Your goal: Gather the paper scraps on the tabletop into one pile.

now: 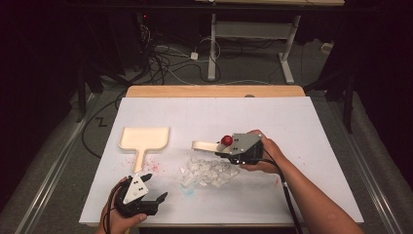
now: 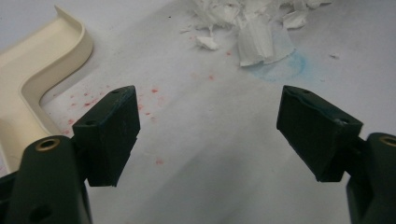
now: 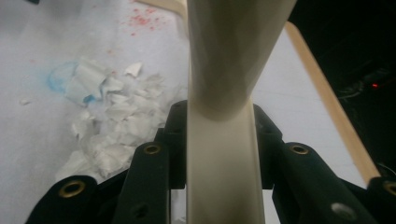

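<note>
Dustpan (image 1: 144, 138) lies empty on table (image 1: 302, 126), paper scraps (image 1: 208, 171) beside it. Right gripper (image 1: 221, 147) clamps cream brush handle (image 3: 222, 154); left gripper (image 1: 155, 195) jaws apart. No readable writing.

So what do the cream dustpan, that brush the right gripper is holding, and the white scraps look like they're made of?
Dustpan: likely moulded plastic, with a smooth cream surface, rounded raised rim and soft sheen.
Brush in the right gripper: its handle looks like the same cream plastic, smooth and one-piece; its head is hard to make out.
White scraps: probably torn paper, thin, matte, curled with ragged edges.
</note>
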The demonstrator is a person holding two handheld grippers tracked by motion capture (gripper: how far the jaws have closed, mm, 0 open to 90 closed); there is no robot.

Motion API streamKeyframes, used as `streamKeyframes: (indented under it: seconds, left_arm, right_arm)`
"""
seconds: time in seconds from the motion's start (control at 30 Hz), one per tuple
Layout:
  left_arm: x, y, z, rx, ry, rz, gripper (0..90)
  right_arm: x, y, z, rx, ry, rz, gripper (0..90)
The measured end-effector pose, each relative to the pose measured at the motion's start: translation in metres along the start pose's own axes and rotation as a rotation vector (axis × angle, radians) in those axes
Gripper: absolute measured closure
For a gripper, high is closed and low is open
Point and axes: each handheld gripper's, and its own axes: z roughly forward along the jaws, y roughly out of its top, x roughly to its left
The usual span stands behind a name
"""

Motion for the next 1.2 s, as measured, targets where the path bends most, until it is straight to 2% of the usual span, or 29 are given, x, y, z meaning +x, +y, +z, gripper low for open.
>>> streamKeyframes:
  seconds: [0.13, 0.17, 0.2, 0.23, 0.27, 0.3, 0.37, 0.4, 0.43, 0.53, 0.57, 0.6, 0.67, 0.73, 0.8, 0.93, 1.13, 1.2]
  left_arm:
    - [0.0, 0.0, 0.0, 0.001, 0.004, 0.003, 20.7]
    - [0.0, 0.0, -0.001, -0.001, 0.007, 0.006, 20.7]
    - [0.0, 0.0, -0.001, -0.001, 0.007, 0.006, 20.7]
    - [0.0, 0.001, -0.001, -0.002, 0.011, 0.006, 20.7]
    - [0.0, 0.001, -0.001, -0.002, 0.011, 0.006, 20.7]
    - [0.0, 0.001, -0.001, -0.006, 0.013, 0.002, 20.7]
    - [0.0, 0.001, -0.001, -0.004, 0.014, 0.003, 20.7]
    - [0.0, 0.001, -0.001, -0.004, 0.014, 0.006, 20.7]
    - [-0.001, 0.001, -0.001, 0.0, 0.016, 0.008, 20.7]
    - [-0.001, 0.001, 0.0, 0.009, 0.019, 0.014, 20.7]
    - [-0.001, 0.001, 0.0, 0.01, 0.019, 0.013, 20.7]
    - [-0.001, 0.002, 0.0, 0.008, 0.023, 0.012, 20.6]
    - [-0.001, 0.002, 0.0, 0.008, 0.024, 0.013, 20.6]
    - [-0.001, 0.002, 0.001, 0.015, 0.026, 0.019, 20.6]
    - [-0.001, 0.002, 0.001, 0.016, 0.027, 0.019, 20.6]
    - [-0.001, 0.002, 0.0, 0.017, 0.031, 0.02, 20.6]
    - [-0.002, 0.002, 0.0, 0.018, 0.034, 0.02, 20.6]
    - [-0.001, 0.002, -0.001, 0.018, 0.036, 0.021, 20.6]
  right_arm:
    - [-0.004, 0.001, -0.013, -0.001, -0.036, 0.033, 67.6]
    - [-0.007, -0.001, -0.021, 0.017, -0.085, 0.069, 67.6]
    - [-0.007, -0.001, -0.021, 0.017, -0.085, 0.069, 67.6]
    - [-0.01, -0.004, -0.025, 0.031, -0.125, 0.106, 67.7]
    - [-0.01, -0.004, -0.025, 0.031, -0.125, 0.106, 67.7]
    - [-0.014, -0.01, -0.032, 0.045, -0.15, 0.148, 67.6]
    - [-0.015, -0.012, -0.034, 0.054, -0.165, 0.164, 67.6]
    - [-0.017, -0.017, -0.036, 0.069, -0.187, 0.186, 67.6]
    - [-0.02, -0.025, -0.039, 0.107, -0.218, 0.221, 67.6]
    - [-0.024, -0.037, -0.039, 0.173, -0.274, 0.244, 67.6]
    - [-0.024, -0.037, -0.039, 0.173, -0.274, 0.244, 67.6]
    - [-0.027, -0.047, -0.037, 0.188, -0.3, 0.288, 67.6]
    - [-0.029, -0.057, -0.032, 0.208, -0.319, 0.333, 67.7]
    - [-0.03, -0.065, -0.024, 0.26, -0.333, 0.351, 67.7]
    - [-0.028, -0.07, -0.018, 0.289, -0.355, 0.36, 67.7]
    - [-0.026, -0.07, -0.013, 0.29, -0.356, 0.383, 67.7]
    - [-0.007, -0.057, 0.004, 0.309, -0.321, 0.314, 67.6]
    - [-0.002, -0.053, 0.006, 0.29, -0.29, 0.317, 67.5]
